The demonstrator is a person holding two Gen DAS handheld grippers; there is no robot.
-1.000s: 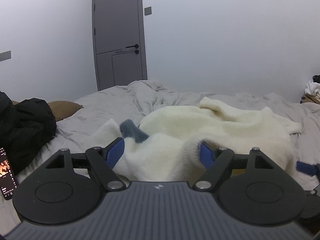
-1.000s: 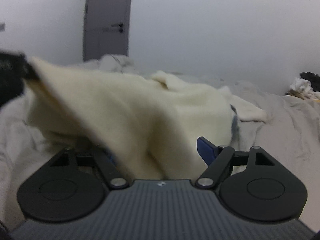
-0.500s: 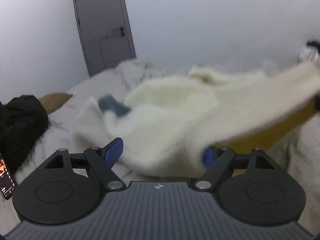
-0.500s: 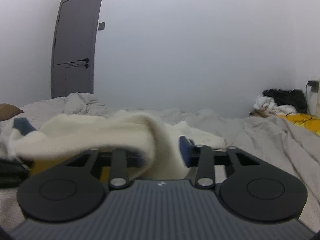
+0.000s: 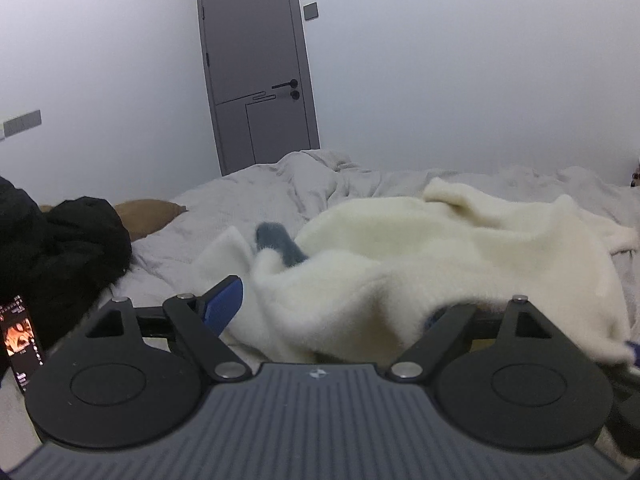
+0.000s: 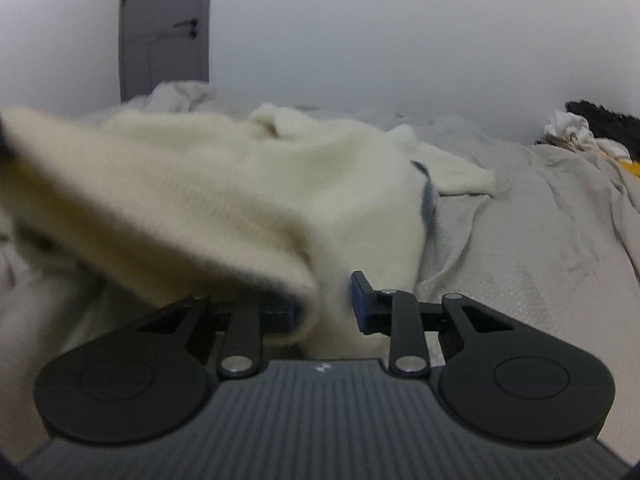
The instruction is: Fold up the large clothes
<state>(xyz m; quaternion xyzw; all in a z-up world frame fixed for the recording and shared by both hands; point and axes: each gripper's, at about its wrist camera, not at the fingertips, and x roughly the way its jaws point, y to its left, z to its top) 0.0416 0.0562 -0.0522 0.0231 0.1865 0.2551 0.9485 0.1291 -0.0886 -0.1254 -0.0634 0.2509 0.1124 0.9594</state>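
I'm reading the left wrist view first, left to right: a lit phone [image 5: 20, 340] stands at the edge, a heap of black clothing [image 5: 60, 240] just behind it, a tan pillow [image 5: 148, 216] beyond that, all on the grey bed sheet [image 5: 248, 208]. A grey door [image 5: 256, 72] stands shut in the far wall. My left gripper [image 5: 332, 308] has its jaws spread wide, and they have just been opening a little further; the left blue pad is bare, with a fold of the cream fleece sweater [image 5: 420, 248] lying between the pads and draped over the right one, not pinched. A blue-grey cuff [image 5: 276, 244] pokes out of the sweater near the left pad.

Over to the right wrist view: the sweater [image 6: 240, 184] is spread across the sheet [image 6: 520, 240], part of it lifted and blurred on the left. My right gripper [image 6: 324, 304] is clamped on a thick fold of it, fabric bunched between the blue pads. Far right, a pile of white and dark laundry [image 6: 580, 132] sits at the bed's edge.
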